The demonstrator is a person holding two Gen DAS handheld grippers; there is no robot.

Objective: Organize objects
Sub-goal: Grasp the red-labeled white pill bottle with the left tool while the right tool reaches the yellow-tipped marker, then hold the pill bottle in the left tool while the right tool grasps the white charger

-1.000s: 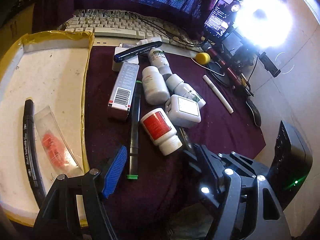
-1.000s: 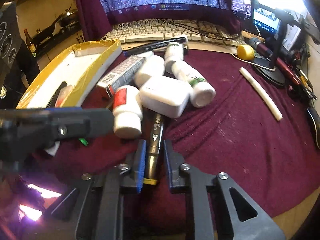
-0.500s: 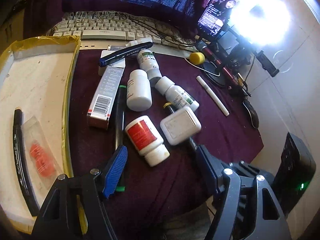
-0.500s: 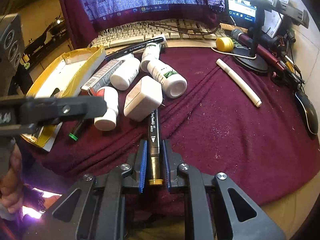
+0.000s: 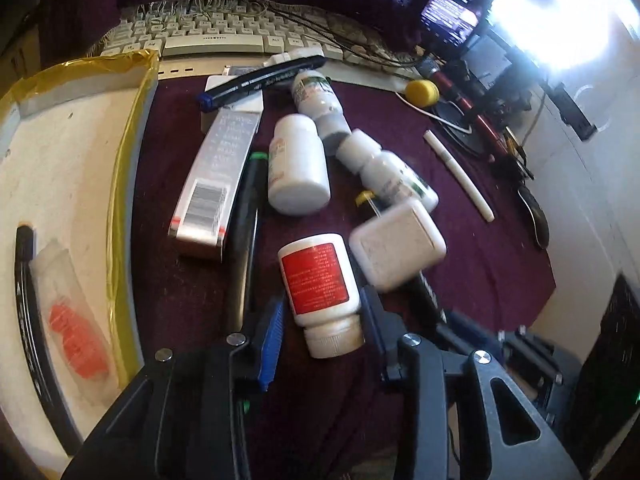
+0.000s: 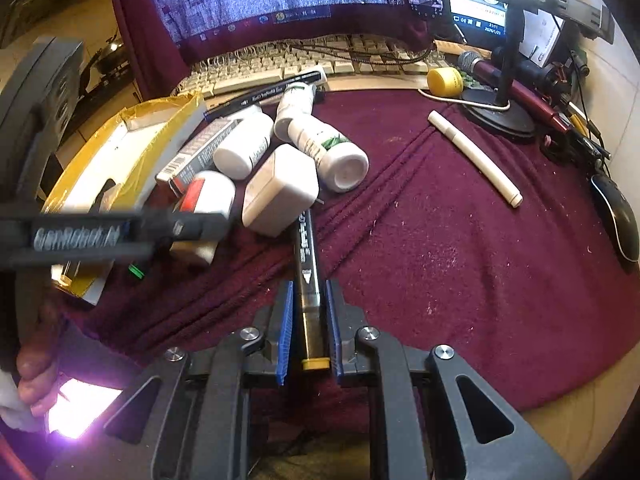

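Red-label bottle (image 5: pixel 320 288) sits low centre of the left view, and my left tongs (image 5: pixel 320 332) have just closed in from wide open, pads now on either side of its cap end and touching, I judge. My right tongs (image 6: pixel 308 320) grip the black marker (image 6: pixel 307 276). Both look ready for the tray (image 5: pixel 60 152) at left.

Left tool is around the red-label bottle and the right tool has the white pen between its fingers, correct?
Not quite. The right tool has the black marker between its fingers, as the right wrist view shows; the white pen lies apart on the cloth. The left tool is around the red-label bottle.
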